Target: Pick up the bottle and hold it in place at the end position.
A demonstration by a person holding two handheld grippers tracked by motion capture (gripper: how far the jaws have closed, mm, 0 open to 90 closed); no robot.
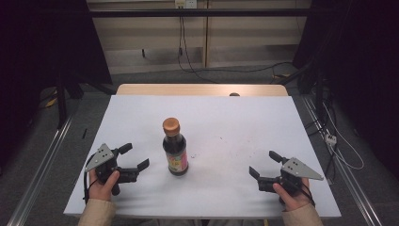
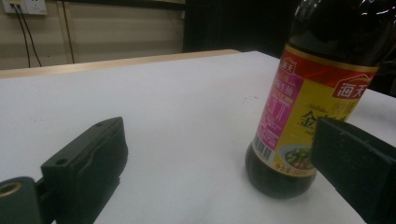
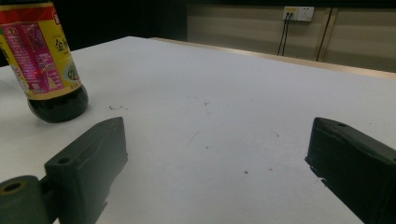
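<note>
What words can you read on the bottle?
"海天": white on the red band of the soy sauce bottle, twice.
"金": first of the big dark characters on its yellow label; those after it are hidden by a finger.
Pink panel print, barcode digits, bottom line: too small and blurred.

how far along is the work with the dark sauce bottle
Nothing looks done yet: the dark glass sauce bottle with the orange cap stands upright and capped on the white table. Nothing is in hand either: the left claw sits open beside the bottle without touching it, and the right claw rests open farther off. Approaching and gripping the bottle, likely with the nearer left claw, is all still ahead.
</note>
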